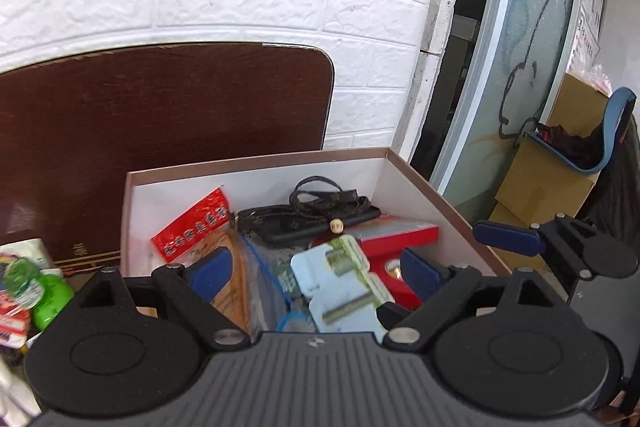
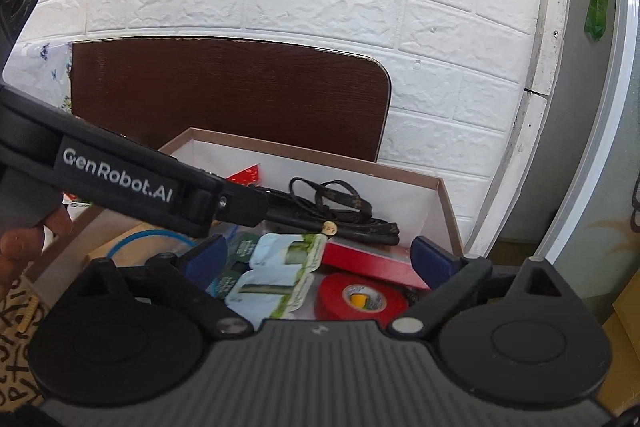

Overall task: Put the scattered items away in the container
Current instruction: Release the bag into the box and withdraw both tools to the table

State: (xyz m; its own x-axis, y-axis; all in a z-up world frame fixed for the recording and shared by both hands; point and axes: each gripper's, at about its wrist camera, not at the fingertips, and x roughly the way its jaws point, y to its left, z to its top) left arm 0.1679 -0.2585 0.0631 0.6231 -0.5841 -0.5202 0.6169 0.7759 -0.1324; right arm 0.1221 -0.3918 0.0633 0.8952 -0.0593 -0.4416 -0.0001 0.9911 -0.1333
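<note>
A shallow cardboard box (image 1: 256,169) with white inner walls holds several items: a red-labelled packet (image 1: 192,227), a black strap and case (image 1: 316,211), a red box (image 1: 400,239) and a white-green blister pack (image 1: 340,279). My left gripper (image 1: 316,271) is open and empty above the box. In the right wrist view the same box (image 2: 444,211) also holds a red tape roll (image 2: 360,301). My right gripper (image 2: 320,259) is open and empty over the blister pack (image 2: 280,275). The left gripper's body (image 2: 120,179) crosses that view at left.
A green bottle (image 1: 48,297) and small packets (image 1: 16,307) lie left of the box. A dark brown board (image 1: 160,131) leans on the white brick wall behind. Cardboard cartons (image 1: 552,179) and a blue dustpan (image 1: 612,131) stand at right by a glass door.
</note>
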